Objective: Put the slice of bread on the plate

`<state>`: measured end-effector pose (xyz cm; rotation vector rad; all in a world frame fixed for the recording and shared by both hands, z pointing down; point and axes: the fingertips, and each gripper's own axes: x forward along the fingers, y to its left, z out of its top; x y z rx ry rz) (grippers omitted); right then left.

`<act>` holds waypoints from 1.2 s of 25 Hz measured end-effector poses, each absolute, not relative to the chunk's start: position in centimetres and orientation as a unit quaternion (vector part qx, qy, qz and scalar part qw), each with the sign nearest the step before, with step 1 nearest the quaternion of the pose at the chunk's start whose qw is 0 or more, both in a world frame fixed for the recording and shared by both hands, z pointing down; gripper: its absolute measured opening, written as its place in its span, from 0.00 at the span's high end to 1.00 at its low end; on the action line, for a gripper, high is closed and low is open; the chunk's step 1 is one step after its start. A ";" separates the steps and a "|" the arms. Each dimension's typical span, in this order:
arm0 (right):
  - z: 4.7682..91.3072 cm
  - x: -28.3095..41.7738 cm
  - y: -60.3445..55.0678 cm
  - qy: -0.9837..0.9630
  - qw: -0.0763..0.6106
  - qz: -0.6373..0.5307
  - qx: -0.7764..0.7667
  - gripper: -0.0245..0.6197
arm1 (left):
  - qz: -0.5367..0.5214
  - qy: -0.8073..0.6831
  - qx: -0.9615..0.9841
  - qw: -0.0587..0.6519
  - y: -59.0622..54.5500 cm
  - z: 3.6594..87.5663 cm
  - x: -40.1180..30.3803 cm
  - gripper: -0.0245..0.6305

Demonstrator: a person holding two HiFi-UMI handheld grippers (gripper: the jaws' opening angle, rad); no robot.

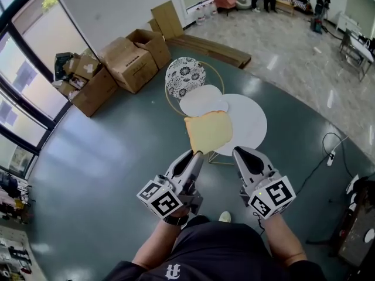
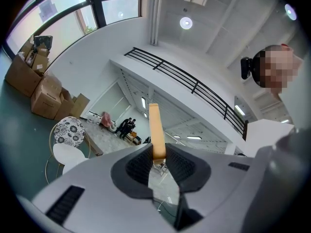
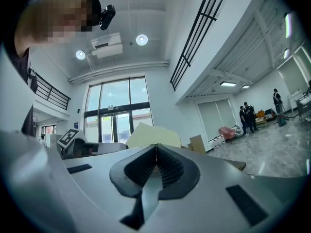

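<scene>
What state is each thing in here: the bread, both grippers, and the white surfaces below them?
Bread slice: in the air, held by its lower edge, not yet set down.
Left gripper: shut on the bread slice.
Right gripper: shut, empty.
White round table: bare where it shows.
White disc beside it, maybe the plate: nothing on it.
</scene>
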<state>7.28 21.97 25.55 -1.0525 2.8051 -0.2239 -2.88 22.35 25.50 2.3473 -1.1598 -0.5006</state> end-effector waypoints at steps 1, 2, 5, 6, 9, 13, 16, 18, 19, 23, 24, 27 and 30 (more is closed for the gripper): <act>25.5 7.4 21.8 0.932 0.069 -0.074 -0.348 0.95 | -0.182 -0.425 0.855 0.235 22.2 25.5 -2.8 0.84; 25.5 7.6 21.6 0.933 0.070 -0.074 -0.346 0.95 | -0.182 -0.428 0.854 0.234 22.1 25.5 -2.8 0.84; 25.2 7.8 20.9 0.933 0.071 -0.071 -0.346 0.95 | -0.180 -0.434 0.852 0.233 21.4 25.4 -2.8 0.84; 25.2 7.9 20.6 0.933 0.071 -0.070 -0.346 0.95 | -0.179 -0.435 0.851 0.232 21.2 25.5 -2.8 0.84; 25.5 7.9 19.4 0.932 0.071 -0.071 -0.348 0.95 | -0.176 -0.437 0.852 0.229 20.1 25.7 -2.8 0.84; 26.0 7.8 17.8 0.931 0.071 -0.079 -0.350 0.95 | -0.174 -0.433 0.853 0.233 18.5 26.3 -2.6 0.84; 26.5 7.6 16.5 0.930 0.069 -0.080 -0.353 0.95 | -0.174 -0.431 0.853 0.238 17.0 27.0 -2.8 0.84; 26.9 7.2 15.3 0.928 0.067 -0.081 -0.357 0.95 | -0.174 -0.429 0.853 0.243 15.7 27.6 -3.2 0.84; 27.1 7.0 14.6 0.927 0.066 -0.082 -0.359 0.95 | -0.174 -0.427 0.852 0.246 15.0 28.0 -3.4 0.84; 27.6 6.2 11.6 0.925 0.060 -0.085 -0.366 0.95 | -0.173 -0.420 0.852 0.259 11.9 29.0 -4.1 0.84; 27.7 6.0 10.6 0.924 0.059 -0.085 -0.369 0.95 | -0.173 -0.419 0.853 0.261 10.9 29.1 -4.3 0.84; 28.3 5.2 7.5 0.920 0.054 -0.091 -0.377 0.95 | -0.172 -0.413 0.853 0.270 7.8 30.0 -5.2 0.84; 28.9 3.9 4.4 0.917 0.052 -0.096 -0.384 0.95 | -0.171 -0.408 0.852 0.279 4.5 30.7 -6.6 0.84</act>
